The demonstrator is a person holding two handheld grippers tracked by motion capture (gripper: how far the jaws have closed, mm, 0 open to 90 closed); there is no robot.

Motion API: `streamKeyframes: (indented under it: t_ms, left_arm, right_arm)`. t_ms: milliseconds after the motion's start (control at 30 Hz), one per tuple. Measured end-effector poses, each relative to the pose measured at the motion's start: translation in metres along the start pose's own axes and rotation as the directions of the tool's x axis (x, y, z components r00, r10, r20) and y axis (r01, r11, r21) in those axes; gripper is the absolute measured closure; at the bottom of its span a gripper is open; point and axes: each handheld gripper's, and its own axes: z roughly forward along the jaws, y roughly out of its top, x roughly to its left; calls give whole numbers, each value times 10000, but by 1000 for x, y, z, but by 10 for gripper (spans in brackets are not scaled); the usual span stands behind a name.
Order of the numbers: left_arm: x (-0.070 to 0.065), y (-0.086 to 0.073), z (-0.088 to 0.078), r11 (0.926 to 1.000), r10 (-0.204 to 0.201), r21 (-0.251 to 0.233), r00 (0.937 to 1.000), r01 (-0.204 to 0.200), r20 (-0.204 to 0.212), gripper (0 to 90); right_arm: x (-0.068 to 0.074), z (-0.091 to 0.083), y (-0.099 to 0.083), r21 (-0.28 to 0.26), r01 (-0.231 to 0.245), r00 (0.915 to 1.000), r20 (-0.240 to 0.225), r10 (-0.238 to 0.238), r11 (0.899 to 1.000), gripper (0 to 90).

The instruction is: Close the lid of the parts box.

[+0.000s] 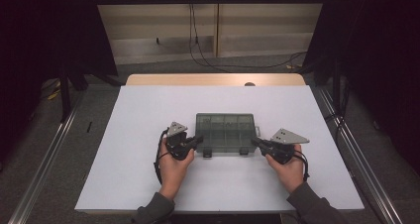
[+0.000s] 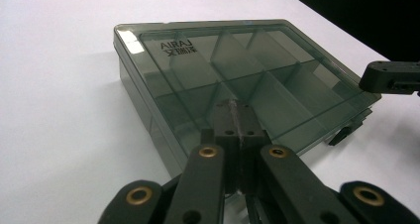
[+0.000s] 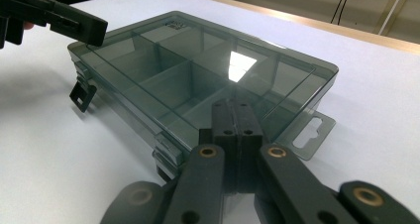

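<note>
Both tongs, left (image 1: pixel 199 140) and right (image 1: pixel 255 142), are pinched narrow and empty, flanking the closed compartment box (image 1: pixel 226 132), likely to steady it.

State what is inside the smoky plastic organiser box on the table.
Through the closed clear lid of the box, only divider walls forming compartments show; the visible compartments look empty. Those nearest each gripper are hidden behind its shut jaws.

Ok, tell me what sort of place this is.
Probably a lab or recording booth set up for handling trials, not a home. A table under a plain white sheet stands between black curtains, floor rails run alongside, and cables trail from a wall socket.
</note>
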Motion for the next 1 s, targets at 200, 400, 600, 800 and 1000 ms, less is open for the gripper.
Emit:
streamKeyframes:
  t_ms: [200,400,600,800,1000]
  left_arm:
    - [-1,-1,0,10000,71,-40,10000,-71,-36,900]
    - [0,-2,0,9999,85,-106,10000,-86,-27,900]
    - [0,-1,0,9999,82,-108,9999,-81,81,900]
    - [1,2,1,9999,125,-85,9997,-123,189,900]
    - [1,8,-2,9995,205,-249,9994,-198,273,863]
  right_arm:
    - [0,1,-1,-96,-84,10000,29,85,9999,900]
    - [-1,3,-1,-153,-151,9998,-94,150,9998,900]
    - [0,3,1,-28,-144,9999,-26,144,9999,900]
    - [-2,2,2,-52,-255,9997,-30,255,9997,900]
    - [-4,-2,8,-285,-326,9995,-51,324,9991,883]
